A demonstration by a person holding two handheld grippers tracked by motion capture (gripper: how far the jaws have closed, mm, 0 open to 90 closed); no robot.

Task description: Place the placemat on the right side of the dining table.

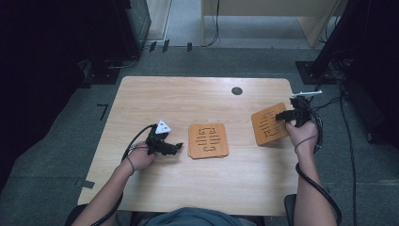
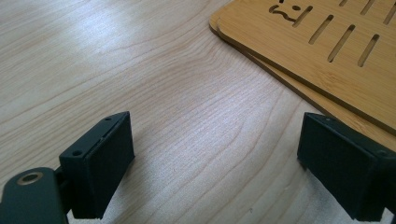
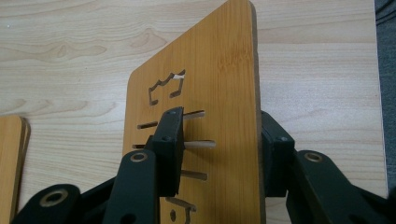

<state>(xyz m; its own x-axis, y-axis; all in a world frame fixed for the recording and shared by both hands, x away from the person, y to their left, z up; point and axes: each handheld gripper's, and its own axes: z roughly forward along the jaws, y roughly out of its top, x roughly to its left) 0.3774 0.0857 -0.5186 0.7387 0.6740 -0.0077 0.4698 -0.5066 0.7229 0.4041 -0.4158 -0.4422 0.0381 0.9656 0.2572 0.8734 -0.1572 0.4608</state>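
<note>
Nearest the lens in our right gripper view stood the right gripper (image 3: 217,154), its two black jaws on either side of a tilted bamboo board (image 3: 205,112). The left jaw stood a little off the slotted face, with a gap showing between pad and wood, while the right jaw sat behind the board's edge, where we could not tell whether it touched. So we read the jaws as parted around the board rather than clamped on it. The board carried a crown-shaped cutout above several slots, and its lower part ran out of the frame. In the high view we saw that same board (image 1: 268,125) near the table's right edge, well to the right of the stack (image 1: 208,140), with the right gripper (image 1: 288,115) at the board's right side and our right hand (image 1: 301,134) just below it. The stack, two like boards lying flat one on the other, lay near the middle of the table (image 1: 188,99). Just left of the stack we held the left gripper (image 1: 165,147) low over the wood; in its own view the jaws stood wide apart with bare table between them, and the stack's corner (image 2: 299,51) lay just beyond the right jaw.
</note>
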